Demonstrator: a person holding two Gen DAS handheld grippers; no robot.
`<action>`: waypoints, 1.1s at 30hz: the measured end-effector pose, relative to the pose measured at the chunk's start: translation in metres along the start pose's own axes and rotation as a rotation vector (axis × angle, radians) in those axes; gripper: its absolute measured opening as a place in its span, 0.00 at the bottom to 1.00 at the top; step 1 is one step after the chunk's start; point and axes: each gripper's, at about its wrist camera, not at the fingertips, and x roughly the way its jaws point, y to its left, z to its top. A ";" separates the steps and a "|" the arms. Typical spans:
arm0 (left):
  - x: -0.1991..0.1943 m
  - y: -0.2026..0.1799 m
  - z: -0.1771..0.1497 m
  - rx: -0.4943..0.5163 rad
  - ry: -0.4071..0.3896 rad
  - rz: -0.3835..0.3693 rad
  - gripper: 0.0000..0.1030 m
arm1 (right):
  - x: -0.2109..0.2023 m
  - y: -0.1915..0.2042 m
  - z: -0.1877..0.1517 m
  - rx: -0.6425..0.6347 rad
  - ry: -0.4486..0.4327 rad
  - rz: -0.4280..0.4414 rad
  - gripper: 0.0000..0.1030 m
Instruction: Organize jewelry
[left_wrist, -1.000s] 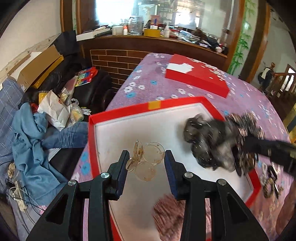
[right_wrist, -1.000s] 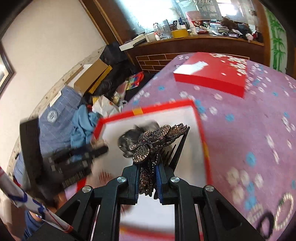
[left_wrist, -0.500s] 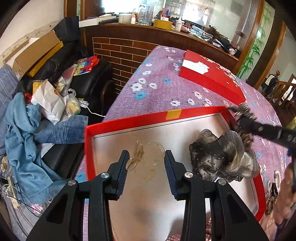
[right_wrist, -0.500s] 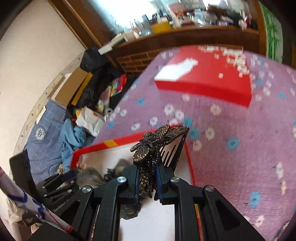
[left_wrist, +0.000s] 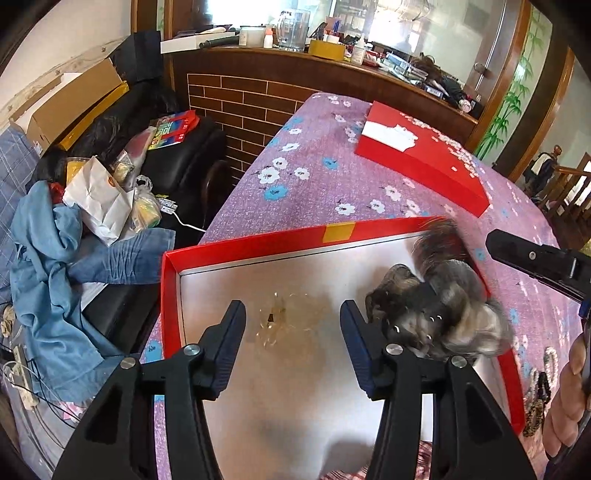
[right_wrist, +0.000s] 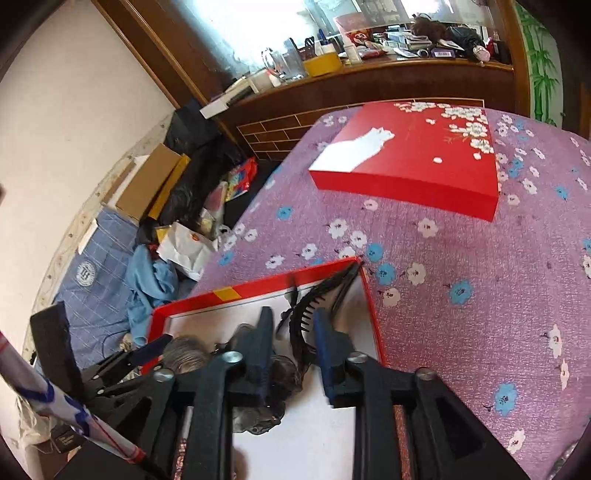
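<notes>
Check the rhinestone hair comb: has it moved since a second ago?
Yes. The hair comb has left the right gripper, whose jaws have just been opening, and lies in the far right corner of the red tray.

A table under a purple flowered cloth carries an open red, white-lined shallow box at its near edge and a closed red flat box toward its far edge.

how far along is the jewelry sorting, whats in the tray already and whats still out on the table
Done: the red tray holds a clear hair clip, a grey fluffy hair piece and a black comb clip in its far right corner. In hand: nothing; the right gripper has just been opening, its pads apart with the comb clip between them, and the left gripper has been opening too. Left: a few pieces lie on the purple cloth beside the tray.
</notes>
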 end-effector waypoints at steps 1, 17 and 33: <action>-0.005 -0.001 -0.001 0.002 -0.008 -0.001 0.51 | -0.005 0.001 0.000 -0.003 -0.011 -0.001 0.28; -0.067 -0.126 -0.080 0.224 -0.228 -0.112 0.67 | -0.120 -0.039 -0.088 0.051 -0.108 0.071 0.29; -0.051 -0.166 -0.138 0.355 -0.103 -0.015 0.67 | -0.229 -0.154 -0.186 0.196 -0.151 -0.057 0.37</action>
